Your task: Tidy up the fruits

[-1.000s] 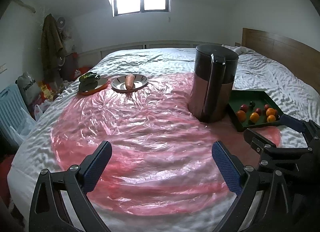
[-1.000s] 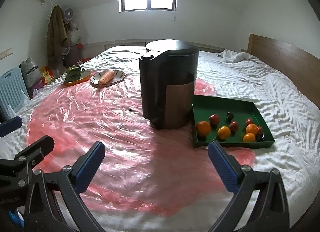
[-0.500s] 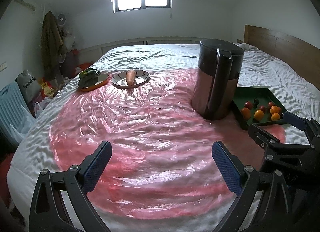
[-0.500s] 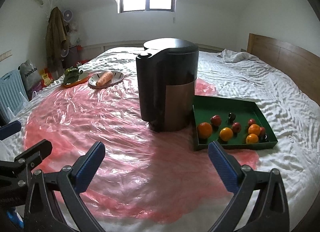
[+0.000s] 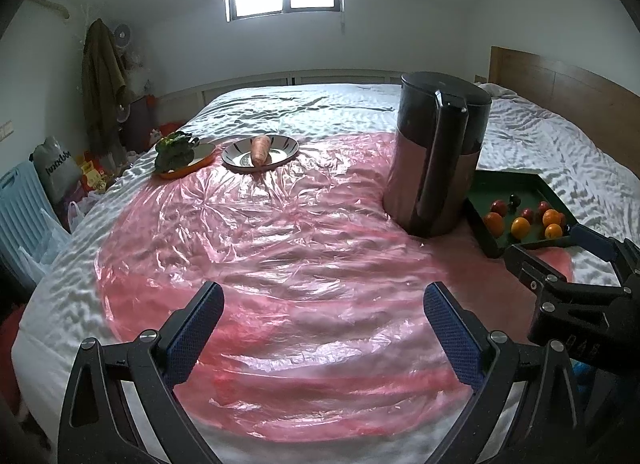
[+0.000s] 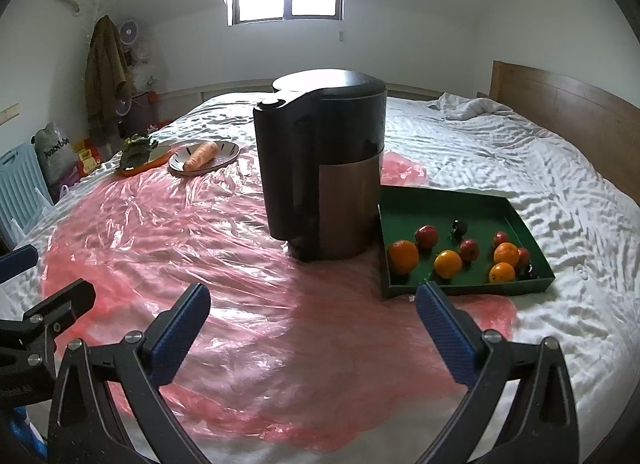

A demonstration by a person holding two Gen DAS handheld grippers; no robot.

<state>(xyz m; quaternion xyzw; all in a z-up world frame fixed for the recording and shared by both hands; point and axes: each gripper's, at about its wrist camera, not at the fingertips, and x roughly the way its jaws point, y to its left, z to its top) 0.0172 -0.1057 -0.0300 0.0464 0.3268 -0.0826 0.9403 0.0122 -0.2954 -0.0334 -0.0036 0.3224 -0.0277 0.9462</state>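
I hold my left tongs (image 5: 322,314) over the pink plastic sheet (image 5: 280,232) on the bed (image 6: 520,167). Its two blue pads are wide apart and hold nothing. My right tongs (image 6: 312,318) are also spread wide and hold nothing. They hang above the sheet, near the front edge of the green tray (image 6: 468,288).

The fruits sit in the green tray, which lies on the bed just to the right of a tall dark jug (image 6: 324,175). In the tray I see four oranges (image 6: 403,256), some small red fruits (image 6: 426,236) and a couple of dark ones (image 6: 460,227). All of them are bunched toward the near side of the tray.

Far off on the left, a carrot (image 6: 201,155) lies on a striped plate (image 6: 228,151). Beside it, green leaves (image 6: 136,149) rest on an orange plate (image 6: 140,171).
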